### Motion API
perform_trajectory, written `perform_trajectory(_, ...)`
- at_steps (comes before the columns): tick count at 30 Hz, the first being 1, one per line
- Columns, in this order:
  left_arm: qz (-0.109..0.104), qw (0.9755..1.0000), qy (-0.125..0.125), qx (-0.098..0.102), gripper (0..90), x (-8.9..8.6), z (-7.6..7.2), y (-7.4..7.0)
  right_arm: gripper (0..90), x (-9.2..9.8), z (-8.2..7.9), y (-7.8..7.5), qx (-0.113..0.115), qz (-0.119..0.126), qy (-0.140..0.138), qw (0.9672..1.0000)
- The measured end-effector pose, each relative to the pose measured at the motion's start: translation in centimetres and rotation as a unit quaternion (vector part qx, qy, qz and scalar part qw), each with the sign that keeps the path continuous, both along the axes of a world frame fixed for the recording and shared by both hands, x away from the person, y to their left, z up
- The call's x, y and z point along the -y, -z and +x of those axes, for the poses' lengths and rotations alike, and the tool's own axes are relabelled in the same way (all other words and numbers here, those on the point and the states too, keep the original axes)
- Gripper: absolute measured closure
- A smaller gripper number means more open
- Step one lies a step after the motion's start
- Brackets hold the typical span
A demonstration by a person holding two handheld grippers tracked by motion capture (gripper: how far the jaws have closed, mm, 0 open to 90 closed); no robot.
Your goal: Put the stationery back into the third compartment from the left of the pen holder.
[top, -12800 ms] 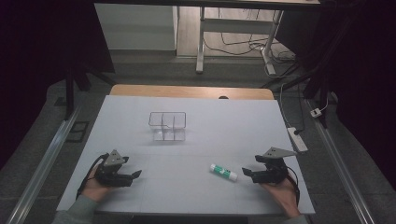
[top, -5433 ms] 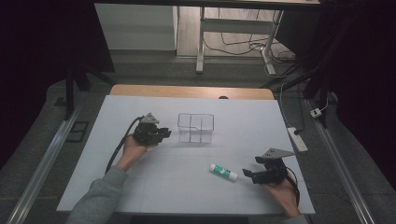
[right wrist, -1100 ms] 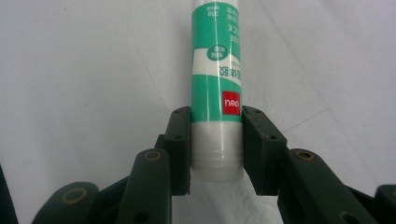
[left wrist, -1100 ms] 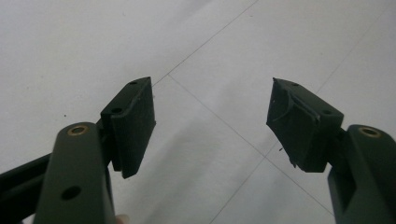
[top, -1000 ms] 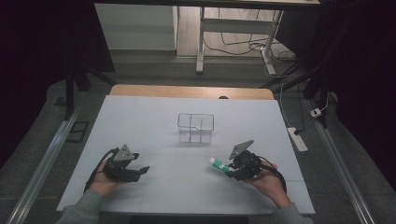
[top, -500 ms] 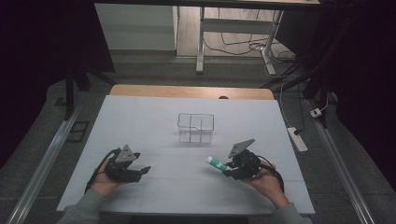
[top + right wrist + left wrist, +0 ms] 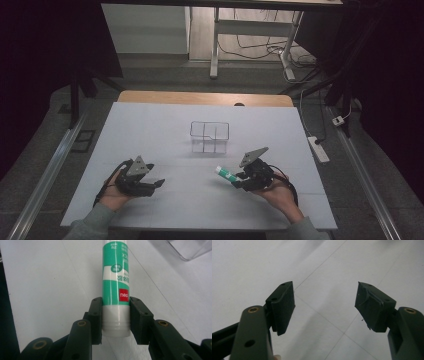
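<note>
right gripper (image 7: 116, 315): lower centre of its view, clamped on glue stick (image 7: 115, 287) near the white cap end
glue stick: likely light, rigid, smooth plastic, may slip; grip mid-body
left gripper (image 7: 325, 305): jaws apart, nothing between
box (image 7: 209, 136): clear, mid-frame, beyond stick

The glue stick (image 7: 115, 287) ran off the right gripper view's top edge, its small print blurred; the clear box (image 7: 186, 248) was cropped at the corner.
</note>
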State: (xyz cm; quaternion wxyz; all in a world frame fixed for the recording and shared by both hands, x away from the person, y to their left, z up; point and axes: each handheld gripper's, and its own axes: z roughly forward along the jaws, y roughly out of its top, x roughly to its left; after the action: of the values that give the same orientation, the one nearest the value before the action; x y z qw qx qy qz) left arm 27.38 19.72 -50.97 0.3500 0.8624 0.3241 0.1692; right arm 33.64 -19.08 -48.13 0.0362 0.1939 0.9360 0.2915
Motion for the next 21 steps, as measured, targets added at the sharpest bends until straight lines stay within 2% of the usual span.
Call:
perform_trajectory(11,0.001,0.9994,0.033,0.014,31.6,1.7,-0.4,-0.5,65.3,-1.1,0.1,0.1,-0.008,0.002,-0.004,1.0)
perform_trajectory(21,0.002,0.9987,0.048,0.012,30.9,2.8,-0.2,-0.9,65.3,-1.4,0.1,0.1,-0.012,0.004,-0.007,0.9999)
